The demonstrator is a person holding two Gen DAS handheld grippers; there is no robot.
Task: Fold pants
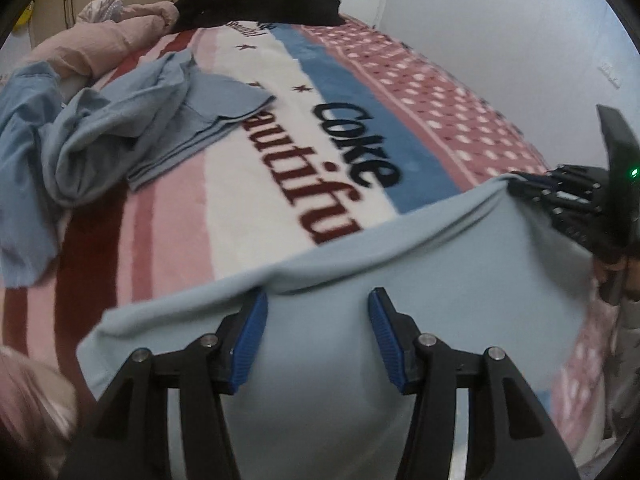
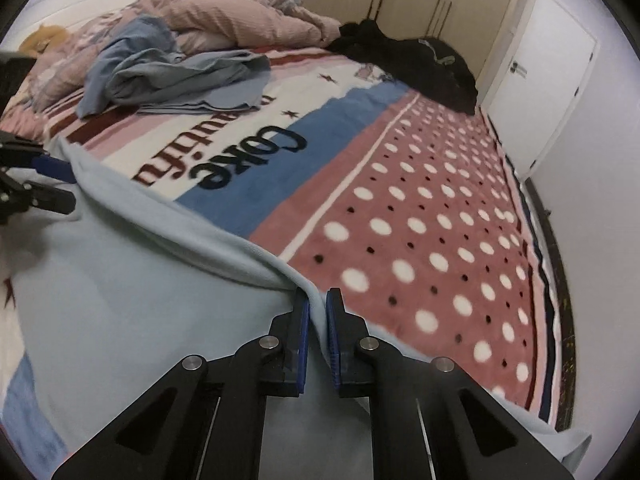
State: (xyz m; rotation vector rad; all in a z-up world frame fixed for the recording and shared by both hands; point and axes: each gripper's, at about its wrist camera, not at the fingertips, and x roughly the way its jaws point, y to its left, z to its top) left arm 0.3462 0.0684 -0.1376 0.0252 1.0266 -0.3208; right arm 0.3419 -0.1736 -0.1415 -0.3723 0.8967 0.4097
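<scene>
Light blue pants (image 1: 420, 280) lie spread at the near edge of the bed; they also show in the right wrist view (image 2: 132, 280). My left gripper (image 1: 318, 304) is open, its blue pads over the pants' far edge, one pad tucked under a fold. My right gripper (image 2: 318, 304) is shut on the pants' edge, with cloth pinched between its pads. It shows at the right of the left wrist view (image 1: 520, 184), holding the pants' corner. The left gripper shows at the left edge of the right wrist view (image 2: 60, 184).
A striped and dotted blanket (image 2: 420, 216) with "Coke" lettering covers the bed. A pile of grey-blue clothes (image 1: 132, 120) lies further back, a black garment (image 2: 412, 68) at the far end, pink bedding (image 2: 240, 16) behind. A white wall and door (image 2: 540, 92) stand to the right.
</scene>
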